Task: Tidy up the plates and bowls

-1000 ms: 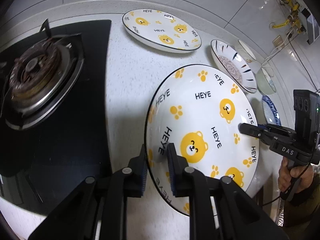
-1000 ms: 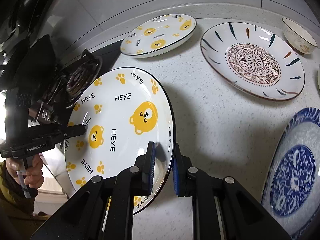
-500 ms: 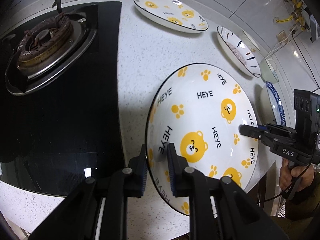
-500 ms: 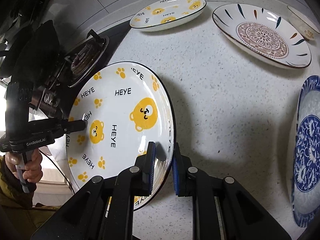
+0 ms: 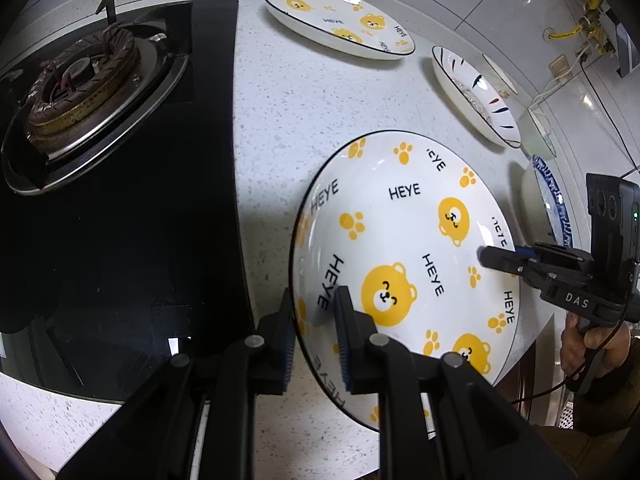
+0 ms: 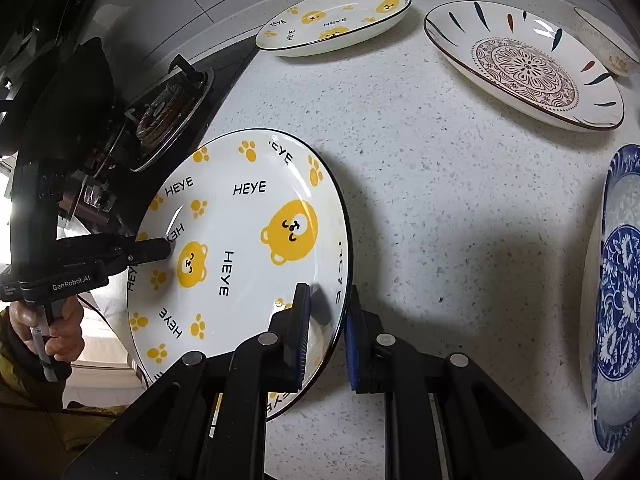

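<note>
The near rim of the bear plate [image 5: 404,256] disappears behind the left gripper [image 5: 314,332] fingers, and in the right wrist view its lower edge sits behind the right gripper [image 6: 326,332]. Only a sliver of the blue floral plate [image 6: 618,300] shows in the left view; the right view's edge cuts it off. A small bowl [image 6: 608,40] is clipped at the top right corner. The person's hand [image 6: 48,328] is half hidden by its handle. The stove burner [image 6: 160,116] is largely blocked by the left gripper's body.
</note>
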`<state>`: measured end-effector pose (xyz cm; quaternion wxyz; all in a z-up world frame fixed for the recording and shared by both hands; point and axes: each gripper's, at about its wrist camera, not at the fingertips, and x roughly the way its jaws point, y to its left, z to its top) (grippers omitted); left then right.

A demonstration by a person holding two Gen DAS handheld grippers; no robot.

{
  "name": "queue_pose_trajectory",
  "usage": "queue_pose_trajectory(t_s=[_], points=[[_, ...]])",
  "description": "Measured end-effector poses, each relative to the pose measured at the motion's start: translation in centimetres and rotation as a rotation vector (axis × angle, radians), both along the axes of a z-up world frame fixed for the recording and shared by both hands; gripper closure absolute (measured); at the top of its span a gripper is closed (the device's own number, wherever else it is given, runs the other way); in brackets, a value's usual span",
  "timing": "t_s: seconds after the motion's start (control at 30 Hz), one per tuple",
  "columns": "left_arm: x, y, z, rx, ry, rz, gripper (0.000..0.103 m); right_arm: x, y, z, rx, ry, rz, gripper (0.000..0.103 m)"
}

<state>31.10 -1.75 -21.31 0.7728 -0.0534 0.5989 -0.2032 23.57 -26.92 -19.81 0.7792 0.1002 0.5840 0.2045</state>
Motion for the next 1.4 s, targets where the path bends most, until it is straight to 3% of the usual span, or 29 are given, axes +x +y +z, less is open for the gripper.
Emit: queue_pose_trajectory(t_s=[0.5,0.67,0.93,1.13,1.27,1.4], points=[[-0.3,-0.7,0.1,-0.004,0.014,-0.003,0.084,0.0,-0.7,0.1,-0.002,0.007,0.002,0.088],[-0.5,-0.6,1.0,0.021,-0.03,0.012,0.084,-0.1,-0.7,0.4,-0.033,-0.014,0.007,0.088],[-0.6,0.6,3.2,0.092,-0.106,0.049,0.083,-0.3,-2.3,2.3,-0.029,-0.064,-0.02,0.074],[0.2,0.8,6.5,0.051,-0.197,0.046,0.083,0.2,-3.6,5.1,0.005,-0.133,-0.04,0.07],[1.4,0.5,7.8,-0.026,-0.202,0.067,0.083,1.0,-4.9,6.3,-0.007,-0.168,-0.061,0.068],[2.2,-1.2,9.0,-0.027,-0.266,0.025,0.083,2.2,-7.0,7.2,-0.03,-0.195,-0.093,0.062]])
